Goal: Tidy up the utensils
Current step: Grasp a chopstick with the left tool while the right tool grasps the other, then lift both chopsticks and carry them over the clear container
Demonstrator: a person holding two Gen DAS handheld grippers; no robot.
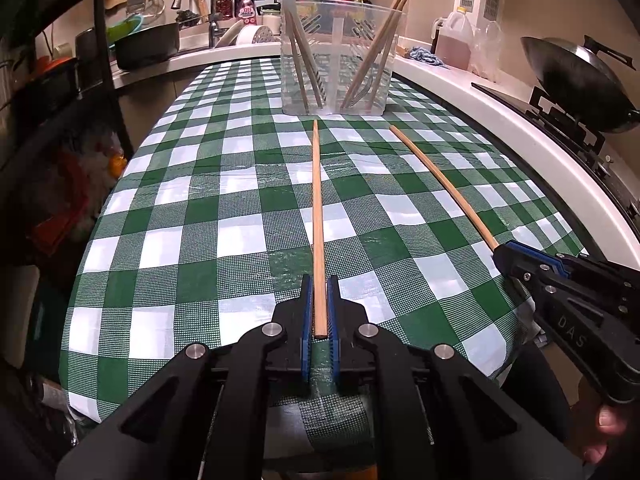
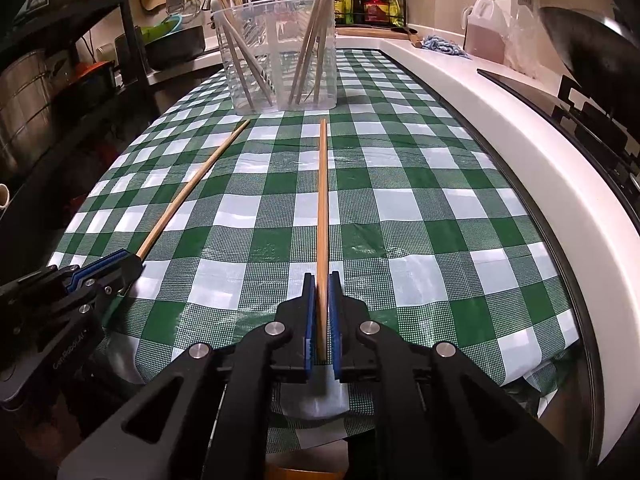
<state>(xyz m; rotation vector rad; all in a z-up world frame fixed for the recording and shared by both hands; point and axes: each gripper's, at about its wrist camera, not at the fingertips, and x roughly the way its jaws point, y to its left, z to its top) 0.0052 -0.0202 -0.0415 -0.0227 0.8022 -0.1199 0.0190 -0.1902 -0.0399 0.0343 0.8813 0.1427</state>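
Each gripper grips one wooden chopstick by its near end. My left gripper (image 1: 320,284) is shut on the left chopstick (image 1: 317,208), which points straight at the clear plastic utensil holder (image 1: 336,56). My right gripper (image 2: 322,280) is shut on the right chopstick (image 2: 322,196), which also points toward the holder (image 2: 276,52). The left view shows the right gripper (image 1: 500,250) at the lower right with its chopstick (image 1: 440,184). In the right view the left gripper (image 2: 130,260) sits at the lower left with its chopstick (image 2: 192,188). Several chopsticks stand inside the holder.
A green-and-white checked cloth (image 1: 224,216) covers the table. A white counter edge (image 2: 512,128) curves along the right, with a wok (image 1: 576,76) on a stove, an oil jug (image 1: 454,40) and a blue rag (image 1: 426,56). A sink with dishes (image 1: 200,36) and dark shelving (image 2: 60,80) stand at the left.
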